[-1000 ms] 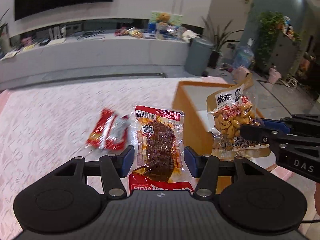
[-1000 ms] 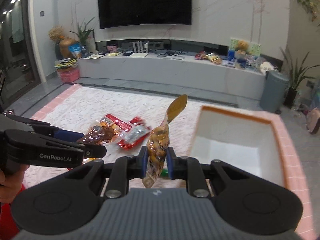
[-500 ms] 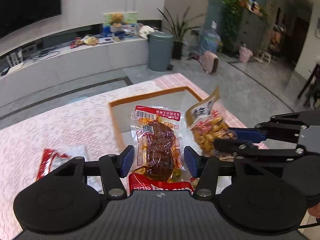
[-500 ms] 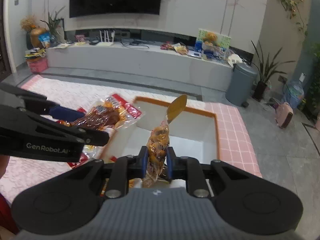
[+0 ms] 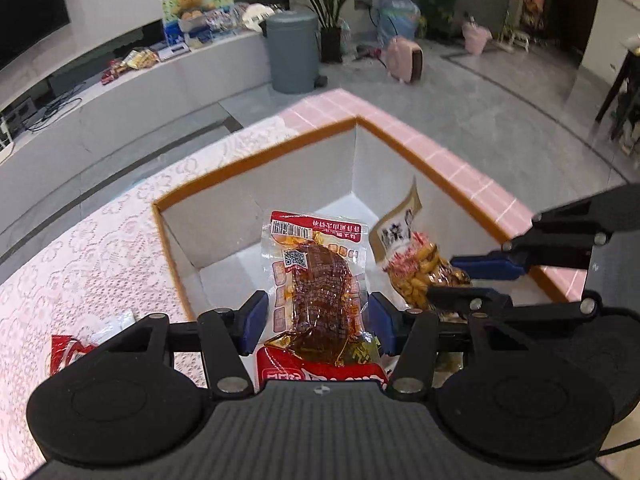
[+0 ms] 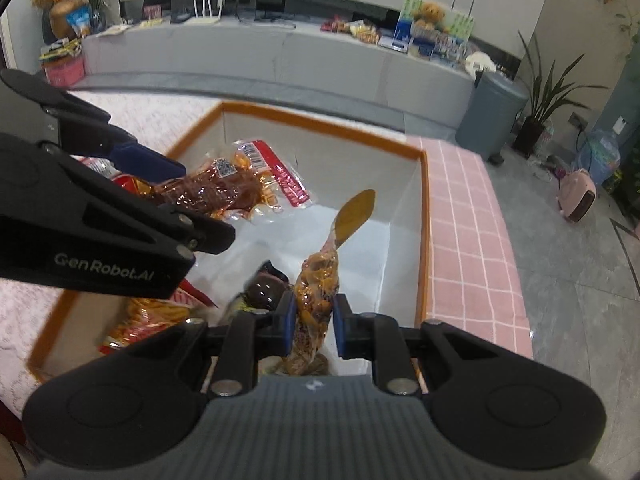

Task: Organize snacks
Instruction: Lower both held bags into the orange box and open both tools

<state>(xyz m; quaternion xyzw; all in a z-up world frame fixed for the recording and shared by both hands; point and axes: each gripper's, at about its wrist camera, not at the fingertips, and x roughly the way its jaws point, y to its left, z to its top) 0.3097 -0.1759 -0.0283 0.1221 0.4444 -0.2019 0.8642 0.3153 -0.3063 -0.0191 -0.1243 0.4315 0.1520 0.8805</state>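
Observation:
My left gripper (image 5: 314,320) is shut on a clear packet of dark braised meat with red ends (image 5: 316,288), holding it over the open white box with an orange rim (image 5: 256,162). Beside it on the right, my right gripper (image 5: 470,278) is shut on a yellow bag of peanuts (image 5: 416,268). In the right wrist view the right gripper (image 6: 314,320) pinches the peanut bag (image 6: 320,276) edge-on above the box (image 6: 424,216). The left gripper (image 6: 200,200) holds the meat packet (image 6: 224,192) at the left, over the box.
Several snack packets (image 6: 148,316) and a dark round item (image 6: 264,290) lie on the box's floor. A red and silver packet (image 5: 76,350) rests on the lace tablecloth (image 5: 80,248) left of the box. Beyond the pink table edge (image 6: 468,216) is grey floor.
Both grippers carried their packets from over the tablecloth to the right and down, and now hang over the inside of the box. The loose packets on the cloth have slid to the left edge.

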